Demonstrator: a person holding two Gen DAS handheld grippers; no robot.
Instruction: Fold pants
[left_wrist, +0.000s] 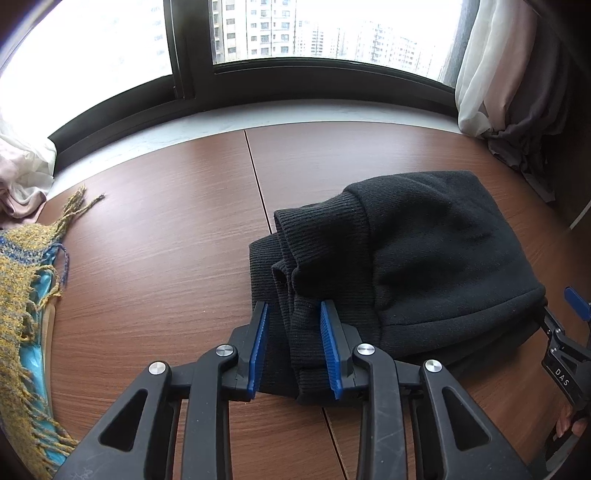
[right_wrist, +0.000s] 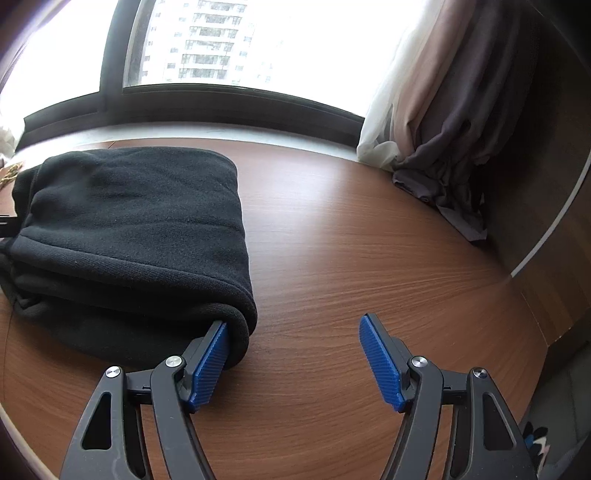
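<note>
The black pants lie folded in a thick bundle on the brown wooden table. My left gripper has its blue-padded jaws partly apart, straddling the ribbed cuffs at the bundle's left end without pinching them. In the right wrist view the bundle lies to the left. My right gripper is wide open; its left pad touches the bundle's near right corner and its right pad hangs over bare table. The right gripper also shows at the left wrist view's right edge.
A yellow fringed scarf over turquoise cloth lies at the table's left edge. A window sill runs along the back. Bunched curtains hang at the back right, with more curtain at the far left. A dark wall stands on the right.
</note>
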